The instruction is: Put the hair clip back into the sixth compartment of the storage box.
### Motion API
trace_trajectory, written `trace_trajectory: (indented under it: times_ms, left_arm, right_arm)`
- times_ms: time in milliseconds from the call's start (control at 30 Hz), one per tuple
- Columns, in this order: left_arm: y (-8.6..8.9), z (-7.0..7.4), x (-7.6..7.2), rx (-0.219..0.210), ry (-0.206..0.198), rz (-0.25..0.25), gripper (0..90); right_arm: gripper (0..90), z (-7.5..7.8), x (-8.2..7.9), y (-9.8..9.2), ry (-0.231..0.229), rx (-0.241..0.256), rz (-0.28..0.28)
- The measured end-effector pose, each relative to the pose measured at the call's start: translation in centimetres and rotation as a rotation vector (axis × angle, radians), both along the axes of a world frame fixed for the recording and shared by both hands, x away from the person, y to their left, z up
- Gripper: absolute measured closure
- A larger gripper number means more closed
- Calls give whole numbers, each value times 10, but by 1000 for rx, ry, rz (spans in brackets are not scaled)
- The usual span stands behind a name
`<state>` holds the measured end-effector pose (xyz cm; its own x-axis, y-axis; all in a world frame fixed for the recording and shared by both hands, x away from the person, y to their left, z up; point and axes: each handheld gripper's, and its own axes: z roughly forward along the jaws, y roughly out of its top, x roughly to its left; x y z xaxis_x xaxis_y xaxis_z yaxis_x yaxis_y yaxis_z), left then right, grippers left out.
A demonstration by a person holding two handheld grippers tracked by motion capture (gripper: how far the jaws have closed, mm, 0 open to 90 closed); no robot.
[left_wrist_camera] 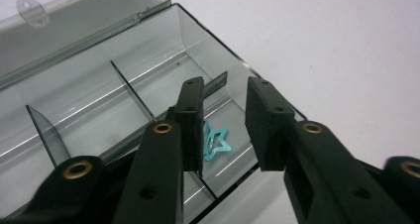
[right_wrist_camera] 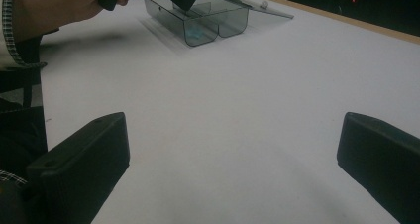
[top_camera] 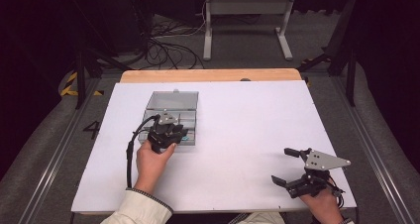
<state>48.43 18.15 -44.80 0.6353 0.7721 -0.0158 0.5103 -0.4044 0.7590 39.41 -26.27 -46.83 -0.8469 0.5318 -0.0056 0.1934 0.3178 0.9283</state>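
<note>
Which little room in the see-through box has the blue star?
The end compartment under the left gripper holds the teal star clip; the other compartments look empty.

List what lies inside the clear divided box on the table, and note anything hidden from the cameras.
Inside the box lies one teal star-shaped clip, in an end compartment, partly covered by a jaw of the left gripper. The other compartments look empty where visible; the gripper hides their near parts.

The high view looks forward and down from above the person's side onto the whole white tabletop (top_camera: 237, 135). The left gripper view looks from very near into the open grey box (left_wrist_camera: 99, 100). The right gripper view looks low across the tabletop; the box is seen far off.
</note>
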Motion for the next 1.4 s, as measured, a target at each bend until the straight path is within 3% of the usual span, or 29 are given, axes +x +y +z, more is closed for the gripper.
trace_trajectory:
  times_ms: [333,500,700,933,1400]
  left_arm:
    - [0,19,-17,-43,-56,-24,558]
    - [0,26,-24,-41,-81,-43,514]
    - [0,30,-29,-39,-89,-51,484]
    - [2,37,-39,-79,-119,-70,424]
    - [19,45,-74,-100,-188,-97,283]
  right_arm:
    - [8,0,0,0,-3,1,1]
    - [8,0,0,0,-4,1,3]
    - [8,1,0,-1,-4,0,1]
    - [8,0,0,-1,-3,1,1]
    - [8,0,0,0,0,2,0]
